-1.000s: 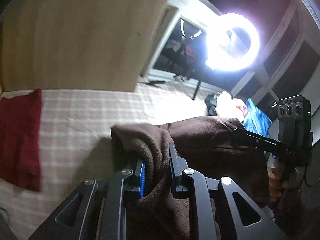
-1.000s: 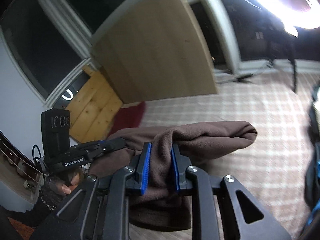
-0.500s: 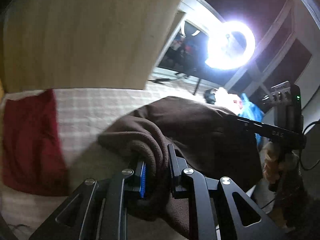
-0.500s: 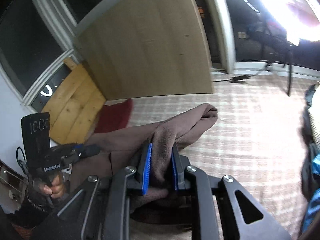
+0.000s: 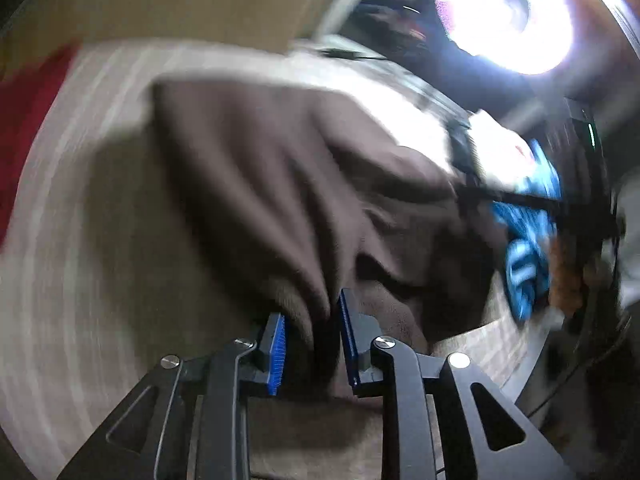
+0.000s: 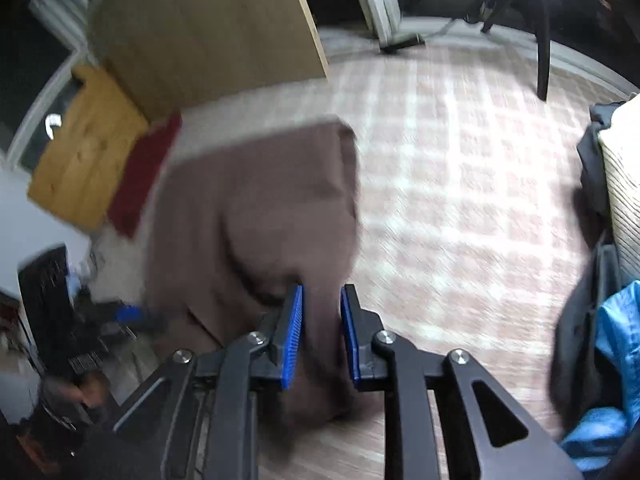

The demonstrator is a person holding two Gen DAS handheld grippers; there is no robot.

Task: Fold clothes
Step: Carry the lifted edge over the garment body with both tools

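A brown fleece garment (image 5: 280, 168) lies spread forward over the checked cover (image 5: 60, 240). Its near edge is bunched between the blue pads of my left gripper (image 5: 312, 340), which is shut on it. In the right wrist view the same garment (image 6: 260, 200) stretches away from my right gripper (image 6: 322, 332), also shut on a fold of its near edge. The other hand-held gripper shows as a dark blurred shape at the right edge (image 5: 580, 200) of the left view and at the lower left (image 6: 52, 300) of the right view. Both views are motion-blurred.
A red cloth (image 6: 144, 176) lies at the far left by a leaning wooden board (image 6: 208, 28). A blue garment (image 6: 616, 360) and a grey and white pile (image 6: 600, 184) sit on the right. A ring light (image 5: 508, 12) glares behind, its stand (image 6: 544, 40) on the cover.
Both grippers have swung down and forward with the brown garment. It hung bunched between them before; now it is laid out flat across the checked cover.
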